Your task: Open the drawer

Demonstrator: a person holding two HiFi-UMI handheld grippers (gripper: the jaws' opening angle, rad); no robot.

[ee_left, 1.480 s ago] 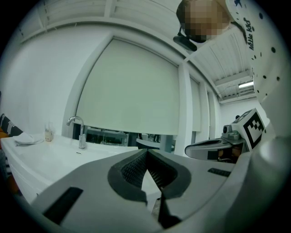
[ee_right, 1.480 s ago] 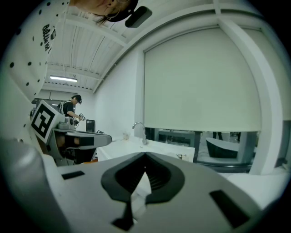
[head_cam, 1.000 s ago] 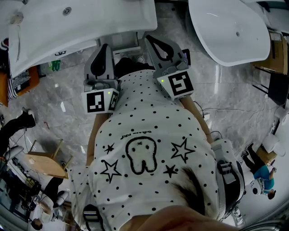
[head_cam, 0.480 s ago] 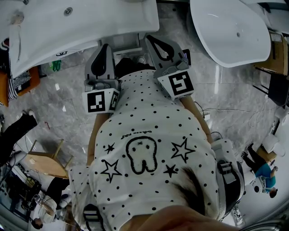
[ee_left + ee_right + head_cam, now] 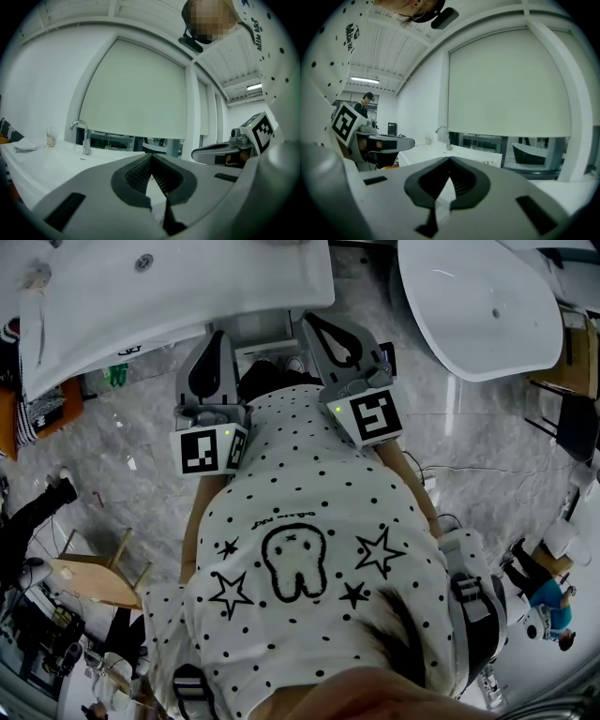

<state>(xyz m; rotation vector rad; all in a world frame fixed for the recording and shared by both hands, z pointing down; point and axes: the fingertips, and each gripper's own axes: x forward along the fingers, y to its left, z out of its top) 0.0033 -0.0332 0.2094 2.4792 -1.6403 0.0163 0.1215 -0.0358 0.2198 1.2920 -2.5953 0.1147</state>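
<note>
I see no drawer front clearly in any view. My left gripper (image 5: 217,339) is held level in front of the dotted shirt, its jaws shut with nothing between them; in the left gripper view its tips (image 5: 151,156) meet. My right gripper (image 5: 315,324) is beside it, also shut and empty, with its tips (image 5: 450,160) touching. Both point toward the white counter (image 5: 187,287) with a tap (image 5: 84,136). A grey cabinet part (image 5: 261,330) shows under the counter's edge, between the two grippers.
A white bathtub (image 5: 478,306) stands at the upper right on the grey marble floor (image 5: 122,437). A wooden stool (image 5: 94,577) and bystanders are at the lower left. A large window with a drawn blind (image 5: 136,89) lies beyond the counter.
Both grippers have held still. A bystander's leg at the left edge has shifted a little.
</note>
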